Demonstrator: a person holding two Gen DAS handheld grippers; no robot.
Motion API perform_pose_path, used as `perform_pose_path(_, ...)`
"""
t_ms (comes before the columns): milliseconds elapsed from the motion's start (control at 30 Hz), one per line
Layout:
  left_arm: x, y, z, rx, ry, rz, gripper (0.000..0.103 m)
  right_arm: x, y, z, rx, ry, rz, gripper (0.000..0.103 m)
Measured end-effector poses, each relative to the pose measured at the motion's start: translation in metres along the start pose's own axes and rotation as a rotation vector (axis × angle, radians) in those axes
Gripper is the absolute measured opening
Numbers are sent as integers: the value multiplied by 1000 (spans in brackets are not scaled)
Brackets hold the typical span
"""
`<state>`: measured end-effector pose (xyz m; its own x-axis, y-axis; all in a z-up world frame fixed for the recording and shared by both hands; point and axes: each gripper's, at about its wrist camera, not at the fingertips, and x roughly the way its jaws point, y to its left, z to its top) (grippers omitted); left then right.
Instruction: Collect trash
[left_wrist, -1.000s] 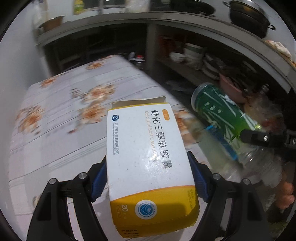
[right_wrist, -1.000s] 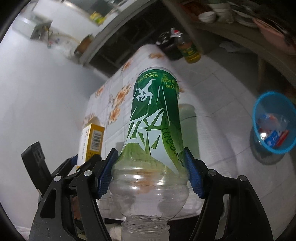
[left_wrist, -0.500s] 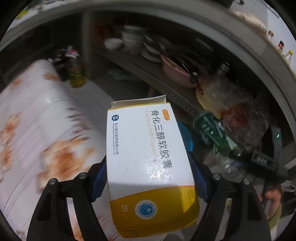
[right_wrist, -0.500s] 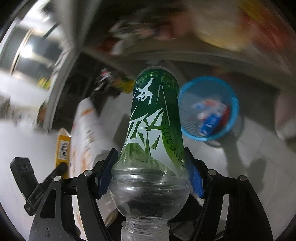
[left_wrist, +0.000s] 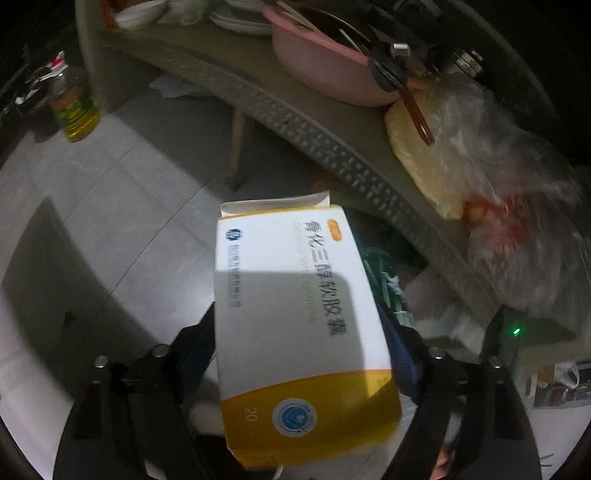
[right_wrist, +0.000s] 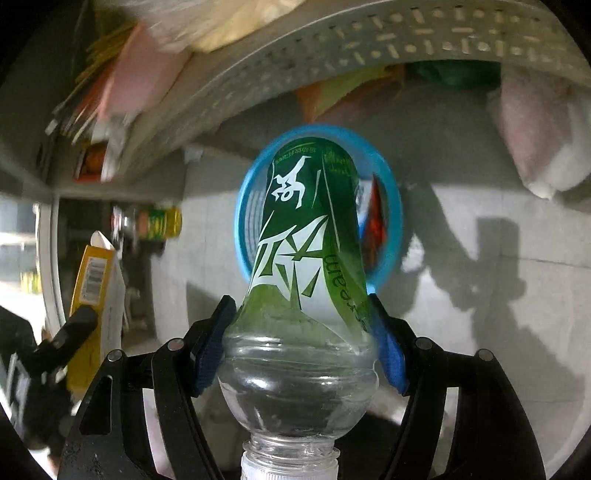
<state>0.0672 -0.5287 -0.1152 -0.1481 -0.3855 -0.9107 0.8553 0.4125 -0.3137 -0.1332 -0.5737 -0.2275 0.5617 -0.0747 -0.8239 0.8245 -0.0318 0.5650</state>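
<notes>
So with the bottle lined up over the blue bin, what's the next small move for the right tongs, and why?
Probably finish opening the right tongs and let the green-labelled bottle drop. Its far end already sits over the blue bin on the floor, the jaws have just been opening, and the bottle is between them with the pads barely off it.

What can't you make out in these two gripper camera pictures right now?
- Blue basket, right wrist view: most of its contents are hidden behind the green-labelled bottle.
- Medicine box, left wrist view: its small print is blurred, and it hides the floor below.
- Bottle cap end, right wrist view: cut off by the bottom edge.
- Clear bag on the shelf, left wrist view: contents blurred.
</notes>
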Motion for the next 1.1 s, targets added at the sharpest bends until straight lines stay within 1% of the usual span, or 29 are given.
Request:
perform_pose_path(33,7,-1,8,-16,-6,-9,88,11,2,6,-2,-20,-5,72)
perform_pose_path(67,12,1,12,-37,-13,-5,89,19,2,10,1,-26,-13,72)
perform_pose_path(100,14,4,16,-61,-21,-5,89,28,1,13,10,-25,-21,72)
perform_pose_path(133,14,7,18,-91,-29,-22,89,38,-1,13,27,-10,-23,72)
perform_pose_path(233,5,13,16,-120,-40,-78,89,41,-3,6,36,-3,-20,72)
perform_pose_path(267,-2,15,13,-116,-51,-94,89,40,-2,4,27,-7,-20,72)
perform_pose_path(433,-42,25,-5,-93,-108,-104,89,32,-1,1,-23,-20,-45,72)
perform_pose_path(533,-73,32,-21,-77,-150,-111,89,20,2,-1,-60,-42,-59,72)
perform_pose_path(600,-95,34,-36,-62,-180,-105,89,5,8,-9,-108,-61,-74,72)
perform_pose_path(700,-136,35,-68,-21,-240,-86,89,-22,22,-23,-204,-88,-86,72)
perform_pose_path(767,-164,35,-95,4,-292,-64,89,-47,36,-40,-303,-112,-79,73)
perform_pose_path(800,-176,37,-108,10,-319,-53,91,-60,46,-50,-367,-130,-77,76)
perform_pose_path(833,-190,38,-124,10,-354,-30,94,-69,53,-59,-414,-142,-75,77)
perform_pose_path(867,-202,40,-139,4,-386,-8,97,-87,66,-76,-505,-164,-65,81)
perform_pose_path(933,-223,45,-170,-19,-442,30,97,-112,86,-102,-643,-207,-52,87)
perform_pose_path(1000,-240,48,-197,-50,-483,69,97,-132,100,-124,-750,-241,-30,94)
perform_pose_path(1100,-262,52,-236,-133,-536,143,97,-164,122,-163,-905,-293,9,95)
